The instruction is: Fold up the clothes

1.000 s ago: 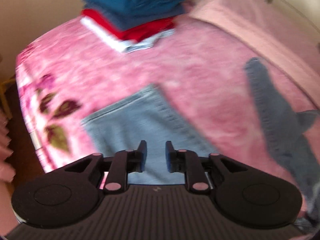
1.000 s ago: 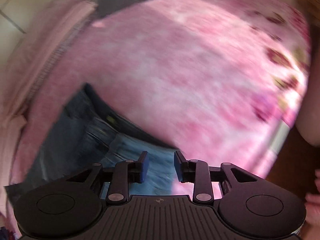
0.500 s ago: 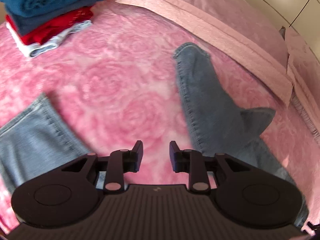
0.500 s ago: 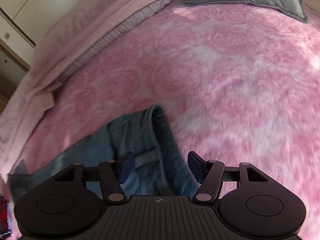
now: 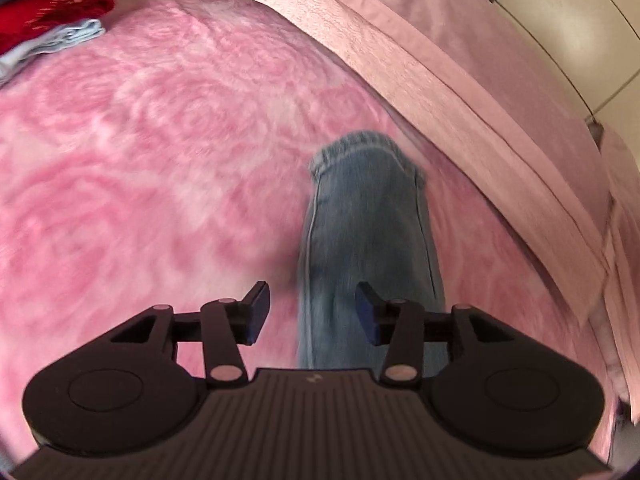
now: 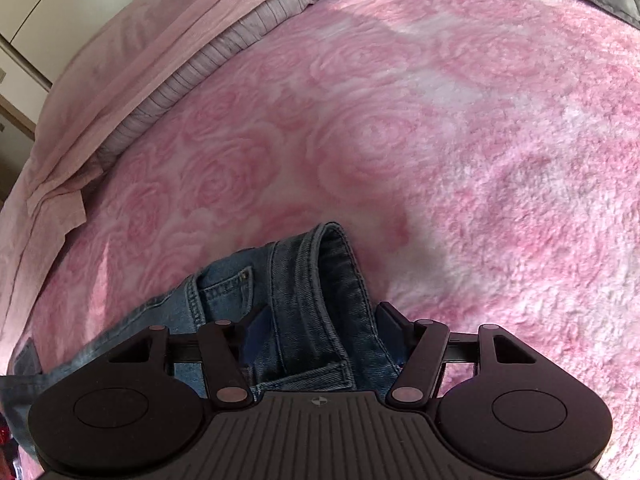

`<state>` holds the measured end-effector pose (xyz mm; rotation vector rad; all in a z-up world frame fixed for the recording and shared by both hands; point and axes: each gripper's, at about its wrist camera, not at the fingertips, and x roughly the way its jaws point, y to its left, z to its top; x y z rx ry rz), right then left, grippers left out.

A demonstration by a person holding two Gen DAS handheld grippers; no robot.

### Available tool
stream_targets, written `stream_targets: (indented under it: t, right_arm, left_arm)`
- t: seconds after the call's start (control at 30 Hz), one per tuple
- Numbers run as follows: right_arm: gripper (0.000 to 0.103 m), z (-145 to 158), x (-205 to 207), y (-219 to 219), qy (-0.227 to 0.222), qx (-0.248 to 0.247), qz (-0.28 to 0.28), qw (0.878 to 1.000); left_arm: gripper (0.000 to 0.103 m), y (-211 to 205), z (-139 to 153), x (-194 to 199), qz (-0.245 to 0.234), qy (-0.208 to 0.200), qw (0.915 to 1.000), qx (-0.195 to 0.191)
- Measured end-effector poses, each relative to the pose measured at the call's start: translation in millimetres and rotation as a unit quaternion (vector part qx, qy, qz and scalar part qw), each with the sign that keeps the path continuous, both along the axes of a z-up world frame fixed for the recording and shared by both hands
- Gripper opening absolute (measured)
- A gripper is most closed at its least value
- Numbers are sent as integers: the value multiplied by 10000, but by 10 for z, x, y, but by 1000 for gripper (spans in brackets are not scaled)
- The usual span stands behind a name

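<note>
Jeans (image 6: 304, 300) spread on pink rose-pattern blanket (image 6: 460, 152), both grippers poised above.

Denim judged heavy, limp, non-slip; thick waistband (image 6: 336, 264) and leg hem (image 5: 360, 148) best for gripping. Right gripper (image 6: 320, 332) spread wide, straddling waistband, not yet clamped; left gripper (image 5: 312, 312) released, over leg, holding nothing. Folded stack (image 5: 52, 12) well apart.

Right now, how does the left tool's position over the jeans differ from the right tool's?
The left tool is over a jeans leg, its fingers straddling one seam edge; the right tool straddles the folded waistband. The left tool's denim looks flat and single; the right tool's is bunched and thick. The left view is motion-blurred; the right is sharp. Both are open, neither gripping, over the pink rose blanket.
</note>
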<state>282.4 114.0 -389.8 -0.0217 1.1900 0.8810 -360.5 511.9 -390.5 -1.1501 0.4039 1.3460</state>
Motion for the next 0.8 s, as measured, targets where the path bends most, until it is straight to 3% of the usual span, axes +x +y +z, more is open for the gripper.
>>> stream_targets:
  t: [0.07, 0.1, 0.13, 0.2, 0.33, 0.5, 0.57, 0.6, 0.63, 0.7, 0.8]
  right_arm:
    - [37, 15, -36, 53, -178, -180, 165, 9995]
    - [27, 27, -59, 81, -292, -292, 263, 9988]
    - [19, 61, -103, 131, -485, -419, 432, 9970]
    - [15, 169, -195, 222, -895, -612, 651, 9920]
    - [13, 331, -111, 179, -1094, -593, 236, 9920]
    - [13, 533, -5, 124, -1338, -567, -284, 9890]
    - [20, 614, 37, 102, -1434, -556, -492, 9869]
    - [42, 654, 59, 91, -1482, -550, -596, 9856]
    - [55, 694, 80, 80, -1530, -545, -699, 9842]
    - [55, 756, 107, 30, -1568, -532, -855, 9825]
    - [55, 755, 74, -185, -1336, -509, -834, 9862]
  left_arm:
    - [35, 110, -74, 69, -2, 47, 10000, 61]
    - [27, 165, -110, 103, -3, 70, 9999, 92]
    - [8, 216, -139, 138, -14, 96, 9999, 129]
    - [8, 217, -2, 233, -257, 182, 9988, 369]
    - [7, 186, 661, 109, -142, 114, 9890, 1471]
    - [9, 97, 1040, -207, 22, 863, 9779, 1903]
    - [28, 64, 1174, -330, 90, 1170, 9720, 2036]
    - [36, 84, 1013, -364, 164, 1424, 9754, 1672]
    - [29, 80, 822, -398, 338, 1611, 9785, 1245]
    - [28, -9, 569, -424, 493, 1723, 9807, 778]
    - [28, -344, 425, -315, 407, 1656, 9825, 749]
